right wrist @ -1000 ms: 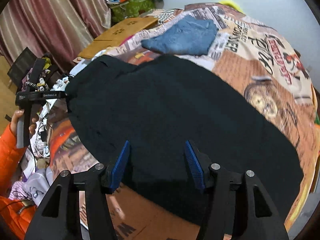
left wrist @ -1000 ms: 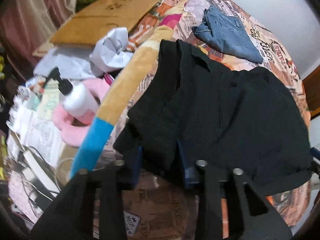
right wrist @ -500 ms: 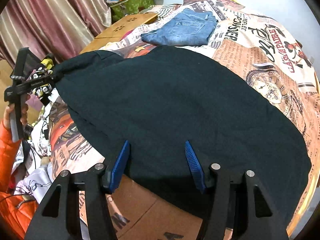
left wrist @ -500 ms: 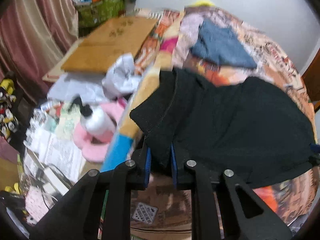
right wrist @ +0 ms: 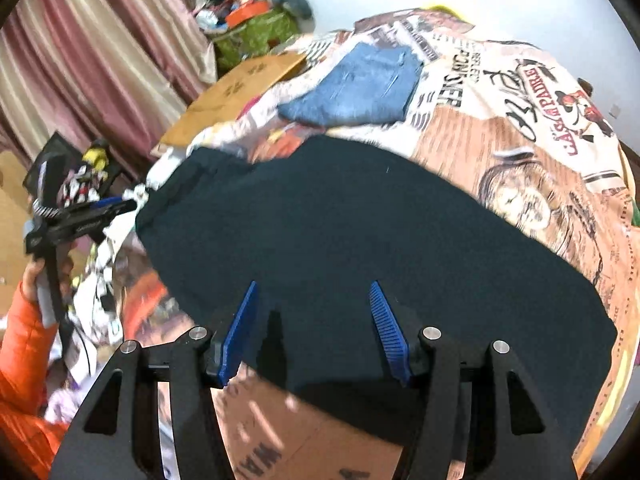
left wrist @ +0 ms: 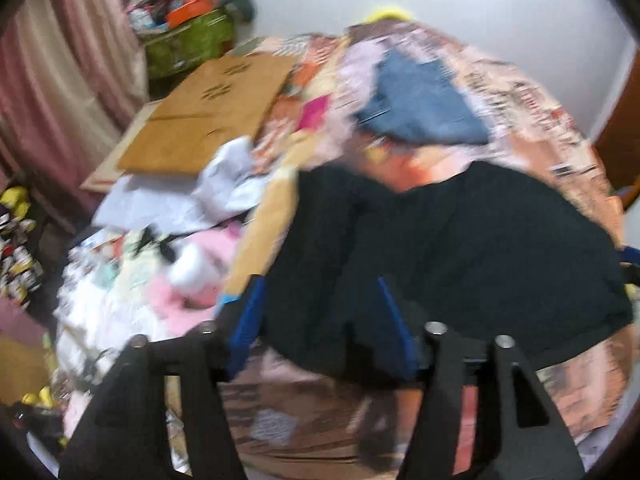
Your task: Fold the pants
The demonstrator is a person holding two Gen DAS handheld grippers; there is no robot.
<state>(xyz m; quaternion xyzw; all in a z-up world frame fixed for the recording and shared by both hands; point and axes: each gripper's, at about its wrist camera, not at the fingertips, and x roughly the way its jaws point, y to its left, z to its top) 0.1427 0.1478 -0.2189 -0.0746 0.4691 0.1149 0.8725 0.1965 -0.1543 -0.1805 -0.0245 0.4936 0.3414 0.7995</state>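
Black pants point(right wrist: 360, 240) lie spread across the patterned bedspread point(right wrist: 540, 140); they also show in the left wrist view point(left wrist: 460, 248). My left gripper point(left wrist: 320, 304) is open, its blue pads on either side of the pants' near left edge, holding nothing; this view is blurred. In the right wrist view the left gripper point(right wrist: 116, 208) sits at the pants' far left corner. My right gripper point(right wrist: 312, 312) is open and empty over the pants' near edge.
Folded blue jeans point(right wrist: 356, 84) lie at the back of the bed. A cardboard sheet point(left wrist: 208, 116), white paper point(left wrist: 228, 184), a pink item point(left wrist: 188, 292) and clutter lie left of the bed. Curtains point(right wrist: 92, 60) hang at left. A green box point(right wrist: 256, 36) stands at back.
My left gripper was shut on the pants' left edge half a second ago and has opened, letting it go. The pants now lie flatter. The right gripper stayed open.
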